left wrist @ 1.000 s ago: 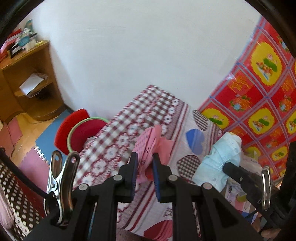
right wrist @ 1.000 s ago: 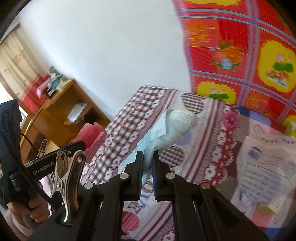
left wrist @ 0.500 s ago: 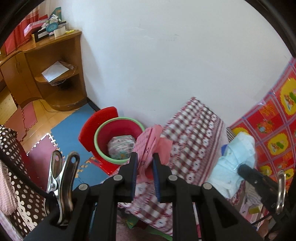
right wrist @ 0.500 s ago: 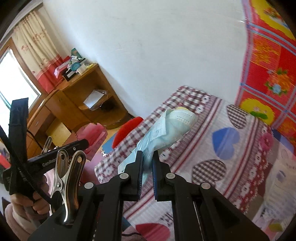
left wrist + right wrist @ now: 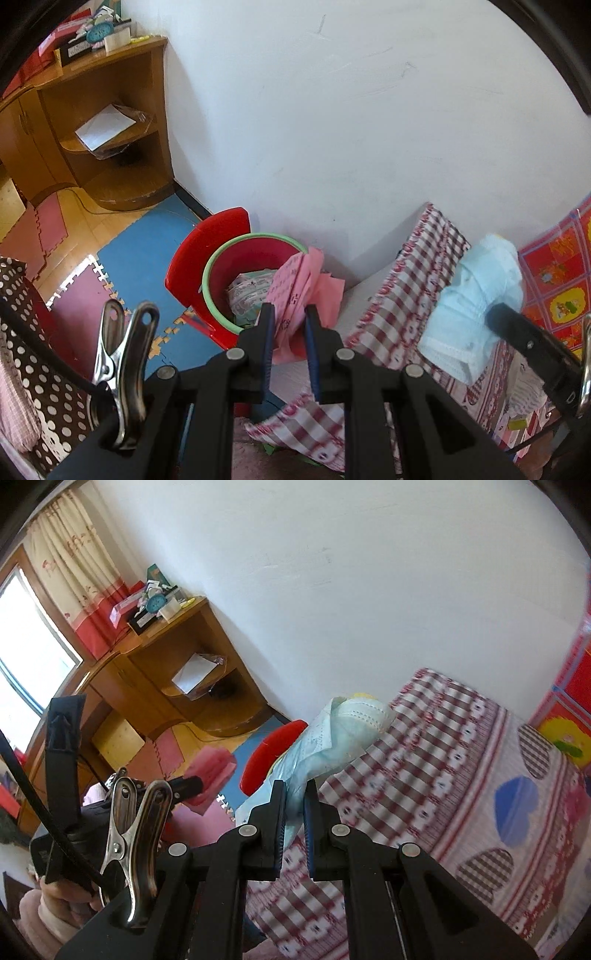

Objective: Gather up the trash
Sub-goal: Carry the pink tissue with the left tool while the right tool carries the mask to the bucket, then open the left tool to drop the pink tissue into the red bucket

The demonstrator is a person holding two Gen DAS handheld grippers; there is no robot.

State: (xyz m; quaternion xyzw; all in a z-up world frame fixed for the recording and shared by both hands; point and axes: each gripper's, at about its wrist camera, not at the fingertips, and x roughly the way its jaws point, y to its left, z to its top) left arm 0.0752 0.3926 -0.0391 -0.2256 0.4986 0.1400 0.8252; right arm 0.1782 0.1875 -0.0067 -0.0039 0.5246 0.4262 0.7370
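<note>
My left gripper (image 5: 289, 325) is shut on a crumpled pink paper (image 5: 303, 284) and holds it just above the near rim of a red bucket with a green rim (image 5: 236, 258), which has a printed wrapper (image 5: 247, 291) inside. My right gripper (image 5: 294, 801) is shut on a pale blue face mask (image 5: 332, 734), held above the edge of the checked bed cover (image 5: 424, 760). The mask (image 5: 476, 295) and the right gripper also show at the right of the left wrist view. The pink paper (image 5: 214, 771) shows at the left of the right wrist view.
The bucket stands on a red stool (image 5: 207, 243) against the white wall, beside the bed. A wooden shelf unit (image 5: 107, 122) stands in the corner. Blue and pink foam mats (image 5: 140, 258) cover the floor. A dotted cloth (image 5: 44, 332) lies at the left.
Both grippers have swung left, away from the bed and toward the bucket. The pink paper now hangs over the bucket's rim. Both grips are unchanged.
</note>
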